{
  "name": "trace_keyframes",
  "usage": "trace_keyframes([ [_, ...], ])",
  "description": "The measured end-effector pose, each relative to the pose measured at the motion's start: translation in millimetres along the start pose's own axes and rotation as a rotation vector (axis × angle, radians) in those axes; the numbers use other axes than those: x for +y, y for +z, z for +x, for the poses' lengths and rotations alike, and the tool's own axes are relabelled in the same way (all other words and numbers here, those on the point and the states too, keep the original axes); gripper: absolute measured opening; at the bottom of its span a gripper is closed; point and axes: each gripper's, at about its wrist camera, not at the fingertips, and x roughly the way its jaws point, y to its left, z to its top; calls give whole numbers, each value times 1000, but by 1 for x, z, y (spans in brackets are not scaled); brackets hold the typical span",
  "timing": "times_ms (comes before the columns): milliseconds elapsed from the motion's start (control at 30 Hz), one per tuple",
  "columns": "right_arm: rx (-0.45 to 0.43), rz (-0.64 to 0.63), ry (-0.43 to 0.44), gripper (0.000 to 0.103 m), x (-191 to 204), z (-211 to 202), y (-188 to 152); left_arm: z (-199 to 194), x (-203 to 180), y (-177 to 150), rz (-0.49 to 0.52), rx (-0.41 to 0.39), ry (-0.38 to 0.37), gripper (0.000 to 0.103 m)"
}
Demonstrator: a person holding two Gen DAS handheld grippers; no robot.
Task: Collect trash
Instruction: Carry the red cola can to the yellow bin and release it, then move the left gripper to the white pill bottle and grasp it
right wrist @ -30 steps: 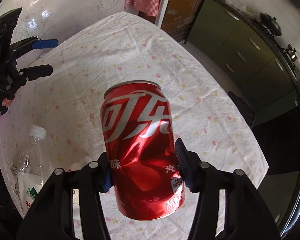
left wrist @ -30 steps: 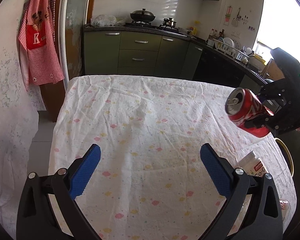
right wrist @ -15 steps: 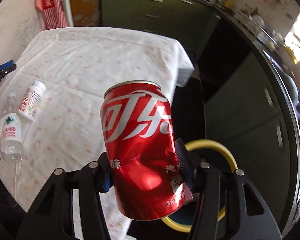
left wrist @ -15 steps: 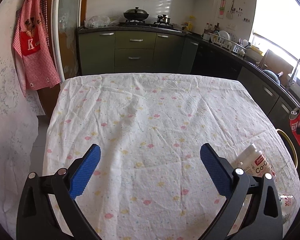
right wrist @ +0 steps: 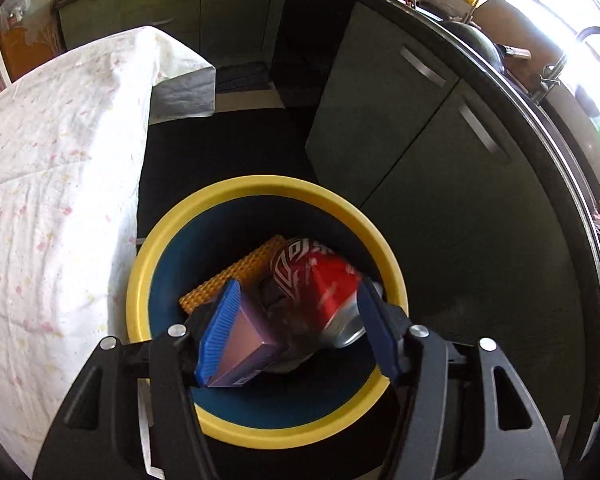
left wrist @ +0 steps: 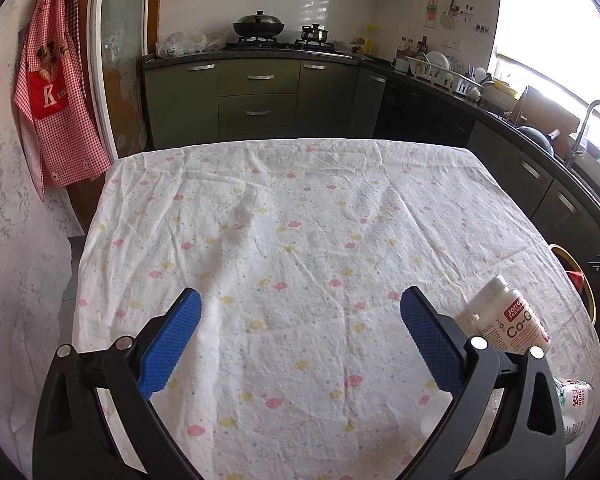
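My right gripper (right wrist: 298,328) is open above the yellow-rimmed blue bin (right wrist: 172,232) beside the table. The red cola can (right wrist: 316,284) is blurred, free of the pads, dropping into the bin among a purple box (right wrist: 244,348) and a yellow ridged piece (right wrist: 236,272). My left gripper (left wrist: 296,336) is open and empty over the flowered tablecloth (left wrist: 284,240). A white supplement bottle (left wrist: 504,316) lies on its side to the right of it, and a clear water bottle (left wrist: 572,404) lies behind the right finger.
The bin's rim (left wrist: 576,276) shows past the table's right edge in the left wrist view. Dark green cabinets (right wrist: 400,120) stand close behind the bin. The kitchen counter with a wok (left wrist: 260,28) lies beyond the table. A red apron (left wrist: 56,108) hangs at left.
My right gripper moved from over the table to above the bin, tilted down, opened and let go of the cola can. My left gripper has stayed open over the cloth.
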Motion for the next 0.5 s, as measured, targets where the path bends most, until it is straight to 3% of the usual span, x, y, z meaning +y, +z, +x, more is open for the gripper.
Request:
trace_keyframes([
  [300, -48, 85, 123, 62, 38, -42, -64, 7, -10, -1, 33, 24, 6, 98],
  [500, -60, 111, 169, 63, 60, -49, -80, -4, -32, 6, 75, 51, 13, 98],
])
